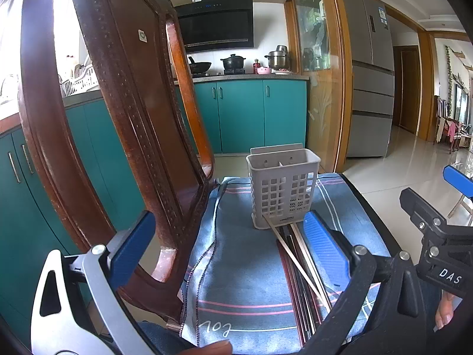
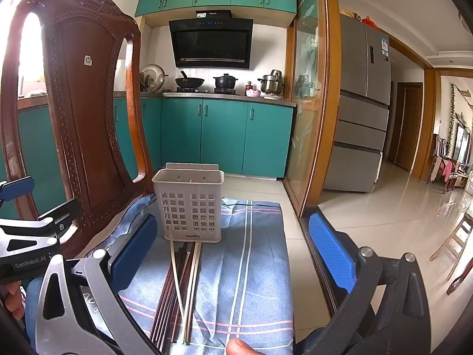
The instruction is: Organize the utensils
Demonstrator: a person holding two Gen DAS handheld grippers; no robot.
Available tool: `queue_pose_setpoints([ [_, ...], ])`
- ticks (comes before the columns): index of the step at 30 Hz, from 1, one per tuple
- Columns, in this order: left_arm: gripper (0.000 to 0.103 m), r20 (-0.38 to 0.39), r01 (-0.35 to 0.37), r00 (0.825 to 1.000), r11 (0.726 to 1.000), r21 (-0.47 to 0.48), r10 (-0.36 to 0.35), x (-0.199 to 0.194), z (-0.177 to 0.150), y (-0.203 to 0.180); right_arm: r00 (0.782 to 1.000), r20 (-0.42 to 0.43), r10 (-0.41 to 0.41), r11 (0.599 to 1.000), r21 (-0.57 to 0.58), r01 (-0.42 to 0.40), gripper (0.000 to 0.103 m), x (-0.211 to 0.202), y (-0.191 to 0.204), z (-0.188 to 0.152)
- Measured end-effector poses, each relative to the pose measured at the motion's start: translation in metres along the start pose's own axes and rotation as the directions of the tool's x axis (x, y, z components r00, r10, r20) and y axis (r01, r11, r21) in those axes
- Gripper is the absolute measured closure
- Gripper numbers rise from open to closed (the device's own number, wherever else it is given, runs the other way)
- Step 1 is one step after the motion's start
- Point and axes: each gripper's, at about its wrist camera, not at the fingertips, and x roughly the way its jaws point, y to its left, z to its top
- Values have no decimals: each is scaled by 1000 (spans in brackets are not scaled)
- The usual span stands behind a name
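Note:
A grey perforated utensil holder (image 1: 282,188) with two compartments stands upright on a blue striped cloth (image 1: 242,281); it looks empty. Several chopsticks (image 1: 298,266), dark and pale, lie on the cloth in front of it, tips touching its base. My left gripper (image 1: 227,254) is open and empty, held above the cloth short of the holder. In the right wrist view the holder (image 2: 189,204) and chopsticks (image 2: 183,290) show again on the cloth (image 2: 248,266). My right gripper (image 2: 233,254) is open and empty, above the chopsticks.
A carved wooden chair back (image 1: 118,124) rises close on the left. The right gripper's body (image 1: 437,236) shows at the right edge of the left view. Teal kitchen cabinets (image 2: 224,136), a glass sliding door (image 2: 307,112) and a fridge (image 2: 360,103) stand beyond.

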Motion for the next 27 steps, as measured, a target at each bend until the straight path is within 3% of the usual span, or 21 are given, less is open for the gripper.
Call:
queue_pose_setpoints([
  [27,3,1,-2,1000,1000,15,2,1,6,-6,1000,-3,-2,1000,20,2,3,6,-8,0],
])
